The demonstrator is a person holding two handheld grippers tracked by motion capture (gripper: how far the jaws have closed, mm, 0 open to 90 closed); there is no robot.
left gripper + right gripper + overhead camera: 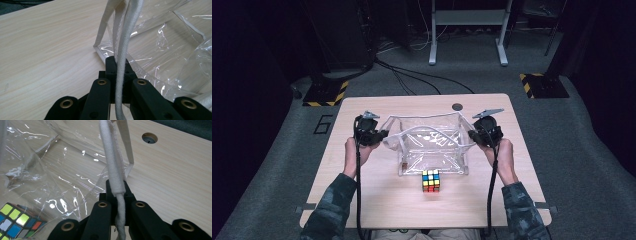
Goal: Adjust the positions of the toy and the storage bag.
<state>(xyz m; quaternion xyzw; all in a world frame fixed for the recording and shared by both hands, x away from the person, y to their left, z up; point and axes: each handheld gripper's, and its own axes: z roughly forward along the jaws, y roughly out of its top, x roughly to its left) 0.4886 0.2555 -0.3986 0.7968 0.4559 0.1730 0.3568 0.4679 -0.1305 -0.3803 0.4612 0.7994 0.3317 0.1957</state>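
in the high view, a clear plastic bag [432, 147] is held open at the centre of a pale wooden worktop [362, 195], stretched between two tongs. the left tongs [384, 135] are seen at the bag's 9 o'clock edge, the right tongs [473, 135] at its 3 o'clock edge. a colourful puzzle cube [430, 180] is seen on the worktop just outside the bag, at its 6 o'clock. a round hole [457, 106] is cut in the worktop at the bag's 12 o'clock.

in the left gripper view, the left tongs [117, 65] are clamped on a white rope handle [125, 42] of the bag [172, 60], which spreads toward 3 o'clock.

in the right gripper view, the right tongs [117, 188] are clamped on the other white rope handle [112, 167]. the bag [50, 170] spreads toward 9 o'clock, and the cube [17, 222] is seen at 8 o'clock through the film.
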